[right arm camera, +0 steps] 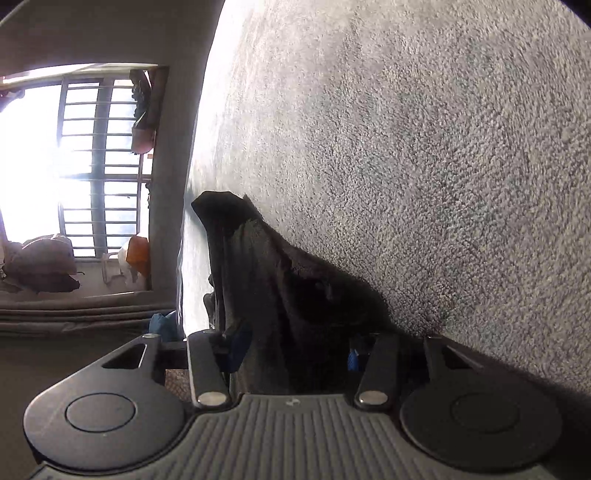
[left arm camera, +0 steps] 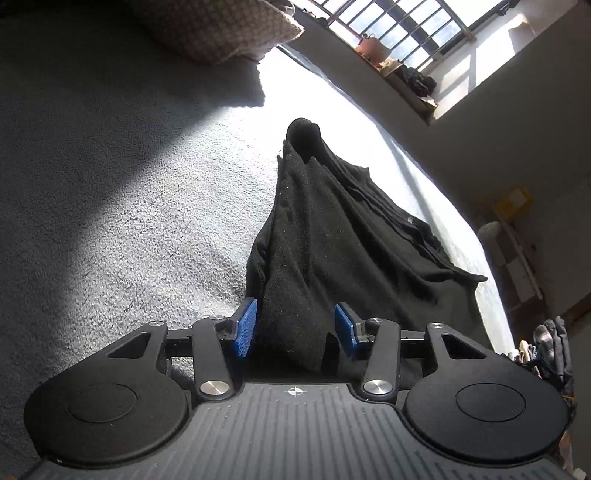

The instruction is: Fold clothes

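A black garment (left arm camera: 325,221) lies bunched on a grey fuzzy blanket (left arm camera: 129,203), rising in a tented fold toward the camera. My left gripper (left arm camera: 295,328) has a thick fold of it between its blue pads (left arm camera: 243,328), which sit against the cloth. In the right wrist view the same black garment (right arm camera: 277,277) runs from a dark peak down into my right gripper (right arm camera: 295,354). It fills the gap between the jaws there, and the blue pads (right arm camera: 352,360) are mostly hidden by cloth and shadow. The view is rolled, so the blanket (right arm camera: 424,166) stands like a wall.
A patterned pillow (left arm camera: 221,29) lies at the far end of the blanket. The blanket's edge meets a wall under a barred window (left arm camera: 399,22) with a clay pot (left arm camera: 373,46) on the sill. More clothes (left arm camera: 554,347) hang at the right. A second barred window (right arm camera: 85,166) glares brightly.
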Demonstrator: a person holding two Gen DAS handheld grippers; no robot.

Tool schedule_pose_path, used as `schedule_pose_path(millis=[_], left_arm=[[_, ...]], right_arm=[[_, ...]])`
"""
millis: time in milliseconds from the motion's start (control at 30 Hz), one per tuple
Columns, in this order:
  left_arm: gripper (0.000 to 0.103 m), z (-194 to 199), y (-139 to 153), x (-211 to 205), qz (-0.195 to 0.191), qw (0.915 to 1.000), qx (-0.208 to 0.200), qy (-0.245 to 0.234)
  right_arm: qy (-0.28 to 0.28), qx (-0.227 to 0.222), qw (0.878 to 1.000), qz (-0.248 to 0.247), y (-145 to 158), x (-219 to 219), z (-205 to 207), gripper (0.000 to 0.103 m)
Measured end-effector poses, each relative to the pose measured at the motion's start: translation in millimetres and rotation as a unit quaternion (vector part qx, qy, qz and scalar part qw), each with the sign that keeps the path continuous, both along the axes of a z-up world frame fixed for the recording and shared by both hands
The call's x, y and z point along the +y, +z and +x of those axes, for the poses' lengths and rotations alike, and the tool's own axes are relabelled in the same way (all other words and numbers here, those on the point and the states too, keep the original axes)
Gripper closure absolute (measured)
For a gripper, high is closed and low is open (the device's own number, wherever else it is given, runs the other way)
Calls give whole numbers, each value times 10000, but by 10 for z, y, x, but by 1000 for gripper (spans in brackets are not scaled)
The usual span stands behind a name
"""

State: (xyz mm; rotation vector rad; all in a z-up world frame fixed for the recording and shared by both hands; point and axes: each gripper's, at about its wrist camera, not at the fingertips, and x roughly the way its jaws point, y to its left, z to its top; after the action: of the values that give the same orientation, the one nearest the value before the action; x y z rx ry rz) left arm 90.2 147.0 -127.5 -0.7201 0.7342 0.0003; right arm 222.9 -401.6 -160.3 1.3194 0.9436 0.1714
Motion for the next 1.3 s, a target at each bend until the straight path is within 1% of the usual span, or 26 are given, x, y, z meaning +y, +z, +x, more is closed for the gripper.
schedule_pose_path(millis=[33,67,100,133,167,233,333,400,567,633,733,833,900,1033,1133,1233,1300], left_arm=[[65,11,-7,-10,43,10000,10,-16],[74,21,-12,-14,80,10000,21,-23],[80,29,-15,-11,109,9999,32,-17],[92,37,-18,-8,137,9999,43,-12],[97,41,-25,7,98,9999,46,25],[100,18,-18,51,-104,9999,-4,134],[100,-60,55,73,-249,9993,-182,201],[101,-114,126,93,-345,9987,-295,214],[101,-263,317,162,-550,9969,-525,214],[101,-337,383,176,-576,9966,-568,167],[101,-491,482,174,-518,9970,-572,19],[101,-722,576,181,-435,9974,-539,-184],[101,-927,630,187,-379,9975,-505,-328],[101,-1399,688,195,-345,9969,-289,-638],[101,-1764,665,203,-336,9957,-25,-864],[101,-2051,490,225,-467,9937,521,-881],[100,-2119,315,211,-417,9910,822,-974]], right_arm=[[-49,39,10000,8,-15,2,0,63],[-86,84,9999,-15,-26,4,0,73],[-107,122,9998,-78,-28,9,1,80],[-102,135,9996,-212,-15,24,3,90],[-107,102,9991,-392,16,46,-1,96],[-145,-62,9978,-651,111,90,-33,97],[-160,-278,9952,-924,293,151,-116,98],[-204,-353,9943,-986,409,165,-175,98],[-153,-521,9944,-906,584,122,-321,99],[-118,-535,9945,-898,616,97,-402,98],[-36,-520,9945,-910,686,57,-575,98],[14,-450,9953,-862,726,-9,-893,98],[71,-327,9959,-839,745,-43,-1122,99],[134,-106,9972,-731,742,-127,-1652,98],[167,170,9976,-657,700,-186,-2102,98],[262,393,9963,-719,630,-234,-2483,98],[417,549,9951,-709,521,-249,-2630,98]])
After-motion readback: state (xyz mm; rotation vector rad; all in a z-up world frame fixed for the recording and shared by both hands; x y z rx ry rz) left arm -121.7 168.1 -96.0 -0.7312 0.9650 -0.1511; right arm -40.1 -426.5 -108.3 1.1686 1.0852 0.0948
